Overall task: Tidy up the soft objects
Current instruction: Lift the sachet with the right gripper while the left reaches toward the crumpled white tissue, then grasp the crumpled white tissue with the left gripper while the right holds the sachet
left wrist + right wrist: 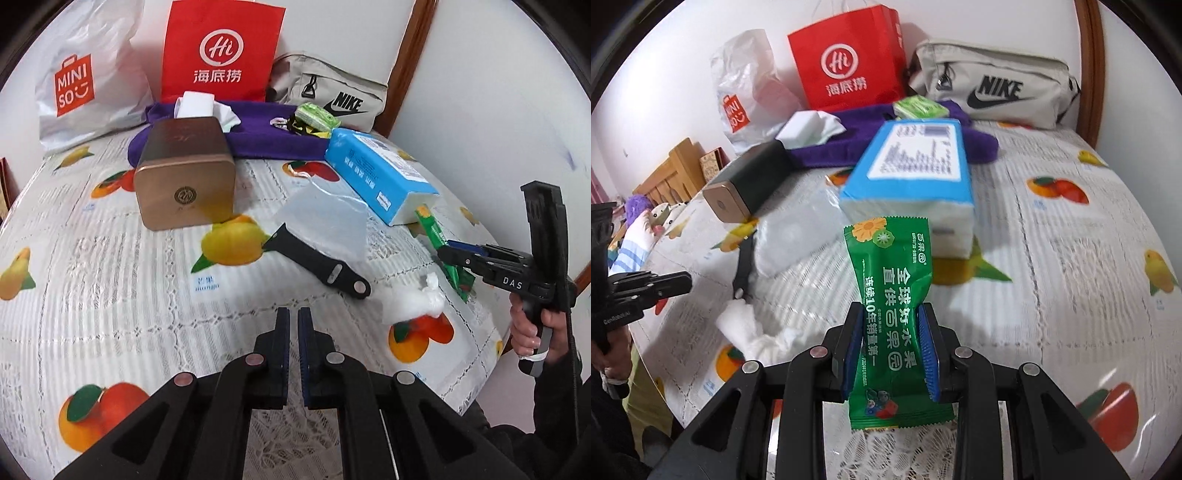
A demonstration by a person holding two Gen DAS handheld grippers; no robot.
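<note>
My right gripper (891,343) is shut on a green wet-wipe packet (892,295) and holds it above the fruit-print tablecloth (1052,266). In the left wrist view the right gripper (452,258) shows at the right with the green packet (436,236) in it. My left gripper (293,332) is shut and empty over the cloth near the front. A crumpled white tissue (417,301) lies just right of it and also shows in the right wrist view (746,325). A blue tissue pack (376,173) (912,170) and a purple cloth (266,136) (857,129) lie further back.
A bronze tissue box (184,177), a black watch strap (321,262) and a clear plastic bag (328,221) lie mid-table. At the back stand a MINISO bag (85,81), a red paper bag (221,51) and a Nike pouch (332,92). A small green pack (317,116) rests on the purple cloth.
</note>
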